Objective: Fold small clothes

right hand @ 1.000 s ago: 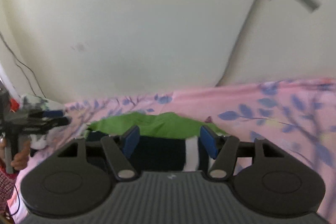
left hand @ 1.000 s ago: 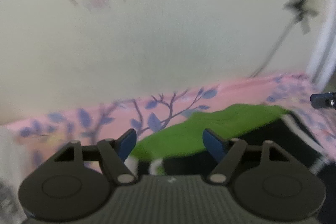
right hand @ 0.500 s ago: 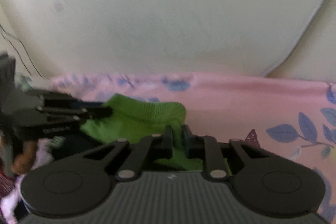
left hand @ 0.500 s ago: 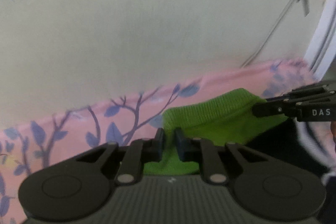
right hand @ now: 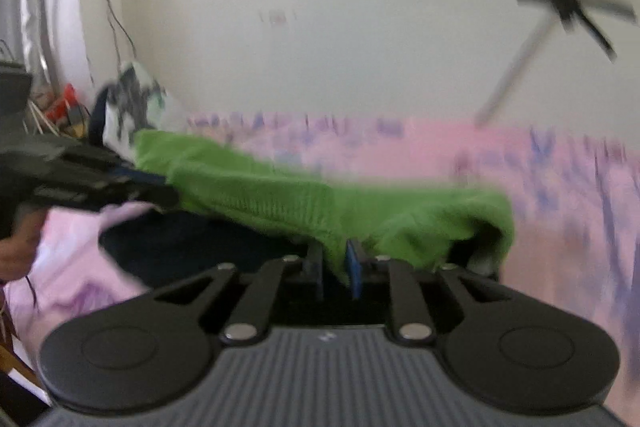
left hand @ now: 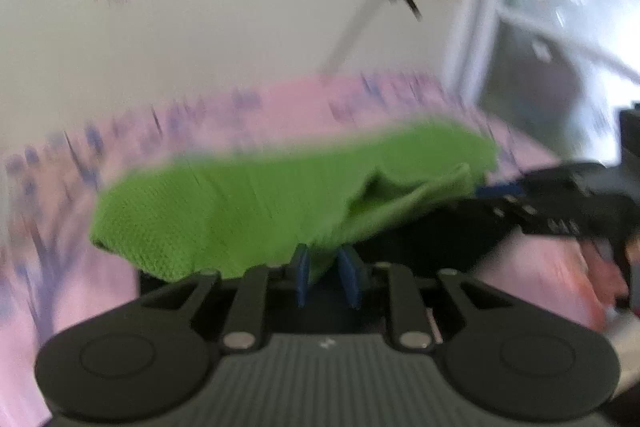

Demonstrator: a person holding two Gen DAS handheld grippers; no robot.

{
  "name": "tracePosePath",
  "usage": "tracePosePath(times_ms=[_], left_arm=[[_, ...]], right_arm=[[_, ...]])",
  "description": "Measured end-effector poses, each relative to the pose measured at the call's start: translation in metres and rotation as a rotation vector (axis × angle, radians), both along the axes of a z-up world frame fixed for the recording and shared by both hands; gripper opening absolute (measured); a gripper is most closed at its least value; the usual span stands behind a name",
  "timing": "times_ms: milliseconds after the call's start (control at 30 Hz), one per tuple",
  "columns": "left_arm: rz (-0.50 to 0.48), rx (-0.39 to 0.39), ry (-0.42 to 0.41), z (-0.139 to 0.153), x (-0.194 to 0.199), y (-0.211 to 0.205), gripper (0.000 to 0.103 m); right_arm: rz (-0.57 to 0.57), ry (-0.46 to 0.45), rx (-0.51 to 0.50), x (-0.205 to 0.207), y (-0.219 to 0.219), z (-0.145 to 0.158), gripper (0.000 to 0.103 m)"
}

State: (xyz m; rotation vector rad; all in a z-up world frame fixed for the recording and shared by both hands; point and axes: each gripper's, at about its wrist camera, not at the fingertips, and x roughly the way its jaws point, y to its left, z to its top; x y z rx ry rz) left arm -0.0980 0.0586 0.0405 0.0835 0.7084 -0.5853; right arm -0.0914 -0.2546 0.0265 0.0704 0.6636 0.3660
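A small garment with a green knit part [left hand: 248, 199] and a dark navy part [right hand: 192, 247] hangs stretched between my two grippers above the pink sheet. My left gripper [left hand: 324, 267] has a green fold between its blue pads, and its jaws are opening slightly. My right gripper [right hand: 335, 267] grips another fold of the green edge [right hand: 400, 215], and its jaws are opening too. Each gripper shows in the other's view: the right gripper [left hand: 520, 199] at the cloth's far corner, the left gripper [right hand: 100, 183] likewise. Both views are motion-blurred.
A pink bedsheet [right hand: 520, 187] printed with blue branches lies under everything, against a pale wall. A white patterned cloth [right hand: 136, 103] and some clutter [right hand: 60, 107] sit at the bed's left end. A window [left hand: 560, 47] stands to the right. A hand [right hand: 20, 243] holds the left gripper.
A second ago both grippers hung open over the flat garment. They shut on its green edge, then swept it sideways, so the green part is now raised and spread over the navy part.
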Motion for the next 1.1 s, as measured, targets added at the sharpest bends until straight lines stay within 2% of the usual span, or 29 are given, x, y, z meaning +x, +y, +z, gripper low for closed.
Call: tracePosePath(times_ms=[33,67,100,133,167,200,267,300,367,400,433,467,500,533,633,700,733,767,800,833,933,1033,1100], left_arm=[[-0.011,0.02,0.023,-0.007,-0.01,0.002,0.021],[-0.006,0.037,0.021,-0.009,-0.017,0.006,0.023],[0.016,0.04,0.004,-0.008,-0.024,0.016,0.029],[0.066,0.03,-0.022,0.0,-0.026,0.028,0.032],[0.118,0.002,-0.037,0.006,-0.026,0.043,0.038],[0.164,-0.037,-0.043,0.015,-0.025,0.054,0.04],[0.251,-0.132,-0.044,0.029,-0.006,0.075,0.04],[0.276,-0.143,-0.053,0.031,0.008,0.079,0.041],[0.339,-0.088,-0.061,0.024,0.042,0.073,0.041],[0.376,-0.058,-0.032,0.015,0.061,0.072,0.038],[0.404,-0.051,0.017,0.005,0.082,0.069,0.035],[0.415,-0.057,0.057,-0.006,0.098,0.065,0.013],[0.426,-0.035,0.07,-0.015,0.109,0.06,0.011],[0.448,-0.011,0.044,-0.021,0.114,0.053,0.011],[0.473,0.049,0.006,-0.023,0.115,0.041,0.011],[0.451,0.083,-0.019,-0.021,0.104,0.04,0.016],[0.444,0.08,-0.021,-0.021,0.101,0.044,0.02],[0.448,0.061,-0.016,-0.018,0.096,0.052,0.029],[0.466,0.014,-0.023,-0.012,0.088,0.062,0.031],[0.487,-0.031,-0.04,-0.007,0.079,0.071,0.033],[0.541,-0.141,-0.1,0.014,0.056,0.086,0.036],[0.459,-0.169,-0.111,0.023,0.06,0.069,0.036],[0.39,-0.166,-0.096,0.018,0.066,0.047,0.037]], right_arm=[[-0.024,0.03,0.035,-0.004,-0.008,-0.007,0.055],[-0.052,0.021,0.093,-0.012,-0.019,-0.006,0.058],[-0.074,-0.001,0.132,-0.018,-0.027,-0.003,0.059],[-0.103,-0.039,0.176,-0.024,-0.04,0.007,0.061],[-0.141,-0.093,0.219,-0.031,-0.052,0.017,0.063],[-0.183,-0.14,0.252,-0.034,-0.064,0.026,0.063],[-0.251,-0.186,0.267,-0.031,-0.075,0.036,0.065],[-0.287,-0.19,0.243,-0.023,-0.08,0.039,0.065],[-0.348,-0.16,0.198,0.004,-0.081,0.033,0.064],[-0.355,-0.126,0.212,0.017,-0.083,0.026,0.064],[-0.347,-0.077,0.24,0.03,-0.084,0.017,0.044],[-0.353,-0.041,0.23,0.04,-0.08,0.007,0.004],[-0.378,-0.013,0.175,0.048,-0.074,-0.004,0.002],[-0.402,-0.004,0.147,0.051,-0.071,-0.013,0.001],[-0.445,-0.005,0.227,0.041,-0.074,-0.019,0.0],[-0.435,-0.002,0.193,0.032,-0.071,-0.016,0.001],[-0.424,-0.001,0.174,0.028,-0.069,-0.012,0.003],[-0.418,0.0,0.169,0.025,-0.071,-0.008,0.017],[-0.419,-0.019,0.174,0.017,-0.073,-0.001,0.031],[-0.43,-0.05,0.169,0.009,-0.072,0.002,0.05],[-0.443,-0.151,0.166,-0.012,-0.075,0.019,0.05],[-0.424,-0.176,0.196,-0.009,-0.073,0.026,0.048],[-0.4,-0.168,0.181,-0.002,-0.064,0.024,0.046]])
